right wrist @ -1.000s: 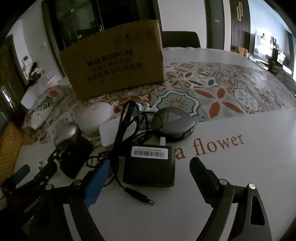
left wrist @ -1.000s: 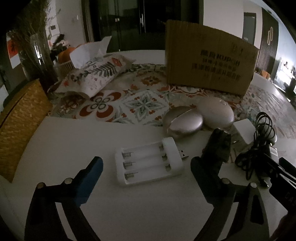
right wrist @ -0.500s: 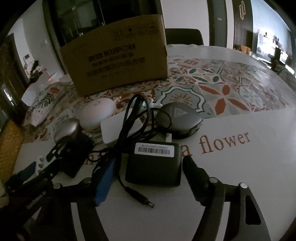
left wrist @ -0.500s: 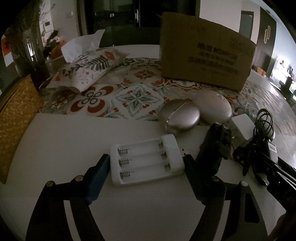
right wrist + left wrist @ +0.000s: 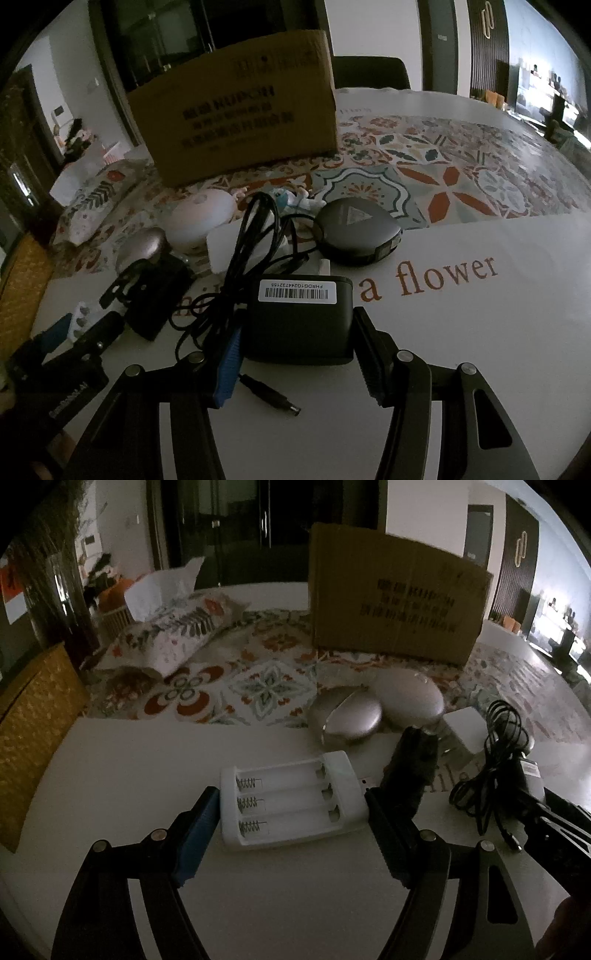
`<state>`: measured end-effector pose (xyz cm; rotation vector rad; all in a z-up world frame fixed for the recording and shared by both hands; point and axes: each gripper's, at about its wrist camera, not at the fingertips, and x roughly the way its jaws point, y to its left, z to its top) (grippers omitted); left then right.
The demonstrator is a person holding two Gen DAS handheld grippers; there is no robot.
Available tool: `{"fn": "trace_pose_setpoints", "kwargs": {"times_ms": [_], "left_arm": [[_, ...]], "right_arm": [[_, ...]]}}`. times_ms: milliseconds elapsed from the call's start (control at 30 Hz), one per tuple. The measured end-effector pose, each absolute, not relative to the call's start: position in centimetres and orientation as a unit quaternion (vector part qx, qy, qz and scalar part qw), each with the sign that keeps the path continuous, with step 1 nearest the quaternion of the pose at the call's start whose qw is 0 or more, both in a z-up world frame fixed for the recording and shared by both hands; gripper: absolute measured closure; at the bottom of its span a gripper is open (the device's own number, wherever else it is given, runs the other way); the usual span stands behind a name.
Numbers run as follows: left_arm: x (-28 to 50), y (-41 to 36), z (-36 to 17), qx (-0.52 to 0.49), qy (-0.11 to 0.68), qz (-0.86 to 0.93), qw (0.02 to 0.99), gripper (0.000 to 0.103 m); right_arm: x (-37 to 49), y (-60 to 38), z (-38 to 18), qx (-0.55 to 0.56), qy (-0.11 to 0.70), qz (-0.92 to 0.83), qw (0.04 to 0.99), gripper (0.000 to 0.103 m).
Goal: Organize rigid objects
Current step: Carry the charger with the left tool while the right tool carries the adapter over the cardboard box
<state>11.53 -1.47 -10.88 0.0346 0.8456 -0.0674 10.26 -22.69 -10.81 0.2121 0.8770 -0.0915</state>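
Where tablecloth (image 5: pixel 480 314) reads "a flower"; adapter (image 5: pixel 299 321) barcode FHRDG1Q2447321S5

Bare tabletop (image 5: pixel 129 775) lies open leftward; the cardboard box (image 5: pixel 395 602) walls the far side behind clutter.

White and black on floral tiles

I see a white battery charger (image 5: pixel 291 805), black power adapter (image 5: pixel 299 325), brown cardboard box (image 5: pixel 395 598), orange-teal patterned tablecloth (image 5: pixel 424 173).
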Motion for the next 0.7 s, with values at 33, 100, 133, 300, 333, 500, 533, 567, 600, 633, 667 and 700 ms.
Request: {"fn": "trace_pose_setpoints", "kwargs": {"times_ms": [33, 100, 133, 300, 333, 500, 533, 567, 600, 633, 667, 700], "left_arm": [[11.3, -1.5, -10.7, 0.017, 0.406, -0.034, 0.913, 0.024], [11.0, -1.5, -10.3, 0.018, 0.398, -0.038, 0.916, 0.024], [10.8, -1.5, -10.0, 0.018, 0.394, -0.040, 0.918, 0.024], [10.1, -1.6, -8.8, 0.022, 0.374, -0.044, 0.926, 0.024], [10.0, -1.6, -8.5, 0.022, 0.369, -0.045, 0.928, 0.024], [9.9, -1.6, -7.2, 0.018, 0.353, -0.055, 0.934, 0.024], [9.8, -1.6, -6.8, 0.018, 0.348, -0.057, 0.936, 0.024], [9.8, -1.6, -6.6, 0.018, 0.343, -0.057, 0.937, 0.024], [9.8, -1.6, -6.1, 0.017, 0.337, -0.059, 0.940, 0.024], [9.9, -1.6, -5.8, 0.016, 0.333, -0.060, 0.941, 0.024], [10.0, -1.6, -5.5, 0.015, 0.329, -0.061, 0.942, 0.024], [10.1, -1.6, -5.1, 0.014, 0.325, -0.063, 0.944, 0.024]], "right_arm": [[10.1, -22.7, -10.7, 0.102, 0.421, -0.044, 0.900, 0.047], [9.8, -22.7, -10.3, 0.102, 0.416, -0.044, 0.903, 0.047], [9.7, -22.7, -10.2, 0.102, 0.414, -0.044, 0.904, 0.047], [8.7, -22.5, -9.1, 0.098, 0.395, -0.045, 0.912, 0.047], [8.6, -22.5, -8.9, 0.097, 0.391, -0.044, 0.914, 0.047], [8.0, -22.4, -7.4, 0.094, 0.366, -0.042, 0.925, 0.047], [7.9, -22.4, -7.2, 0.093, 0.363, -0.042, 0.926, 0.047], [7.9, -22.4, -6.9, 0.093, 0.358, -0.042, 0.928, 0.047], [7.9, -22.4, -6.5, 0.094, 0.352, -0.041, 0.930, 0.047], [7.9, -22.4, -6.2, 0.094, 0.347, -0.042, 0.932, 0.047], [7.9, -22.4, -5.8, 0.093, 0.341, -0.043, 0.934, 0.047], [7.9, -22.4, -5.5, 0.093, 0.336, -0.043, 0.936, 0.047]]}}
